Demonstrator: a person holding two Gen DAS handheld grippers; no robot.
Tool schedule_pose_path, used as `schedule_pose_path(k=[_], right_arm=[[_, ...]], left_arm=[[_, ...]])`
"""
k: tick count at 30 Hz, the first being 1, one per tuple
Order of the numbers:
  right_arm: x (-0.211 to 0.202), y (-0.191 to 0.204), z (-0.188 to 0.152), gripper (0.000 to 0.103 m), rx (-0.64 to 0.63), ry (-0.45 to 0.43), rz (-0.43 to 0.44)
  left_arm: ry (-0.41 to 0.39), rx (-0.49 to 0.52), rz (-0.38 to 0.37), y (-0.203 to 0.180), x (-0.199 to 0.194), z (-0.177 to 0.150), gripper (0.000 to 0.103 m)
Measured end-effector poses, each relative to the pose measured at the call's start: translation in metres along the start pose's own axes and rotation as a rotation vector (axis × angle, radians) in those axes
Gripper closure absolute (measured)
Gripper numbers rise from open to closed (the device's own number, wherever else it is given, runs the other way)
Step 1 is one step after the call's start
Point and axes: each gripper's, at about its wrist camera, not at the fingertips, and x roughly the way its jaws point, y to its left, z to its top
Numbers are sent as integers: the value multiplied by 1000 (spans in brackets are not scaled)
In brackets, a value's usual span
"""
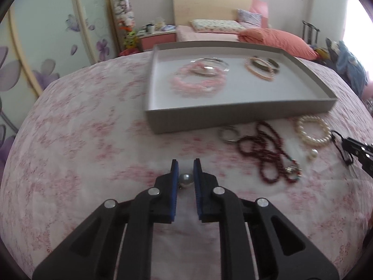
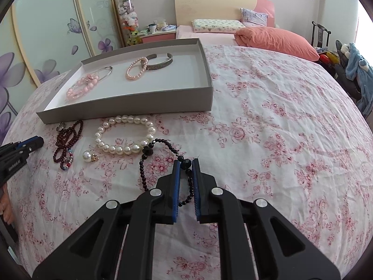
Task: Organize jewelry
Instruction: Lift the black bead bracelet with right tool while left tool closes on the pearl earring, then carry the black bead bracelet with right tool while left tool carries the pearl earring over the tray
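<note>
A: We note the bed (image 2: pixel 268 121), covered by a white sheet with pink flowers. What lies directly on it?

B: We log a shallow grey box (image 2: pixel 130 102) toward the far left. In front of it lie a small silver ring (image 2: pixel 61 126), a dark red bead string (image 2: pixel 67 140), a white pearl bracelet (image 2: pixel 124 135) and a single pearl pendant (image 2: pixel 88 156).

A: And nearer to us?

B: A black bead strand (image 2: pixel 149 163), partly lifted off the sheet. Beyond it, an orange pillow (image 2: pixel 277 40).
</note>
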Motion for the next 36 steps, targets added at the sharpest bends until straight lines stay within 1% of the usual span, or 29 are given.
schedule_pose_path(k=[6,10,14,16,20,36], right_arm=[[1,1,0,88,-3,0,9],[3,6,2,78,-23,1,14],[4,12,3,79,-49,2,-14],[4,11,3,86,-42,1,-12],[3,4,2,91,0,0,17],[3,-1,1,91,13,0,29]], left_arm=[[-2,-19,-9,8,-1,0,89],[-1,-29,-20,10,-2,0,89],[-1,-25,-15,9,-1,-1,89],[-1,-24,-14,9,-1,-2,89],[-1,-27,-17,10,-1,-2,89],[-2,-36,-29,9,-1,-3,89]])
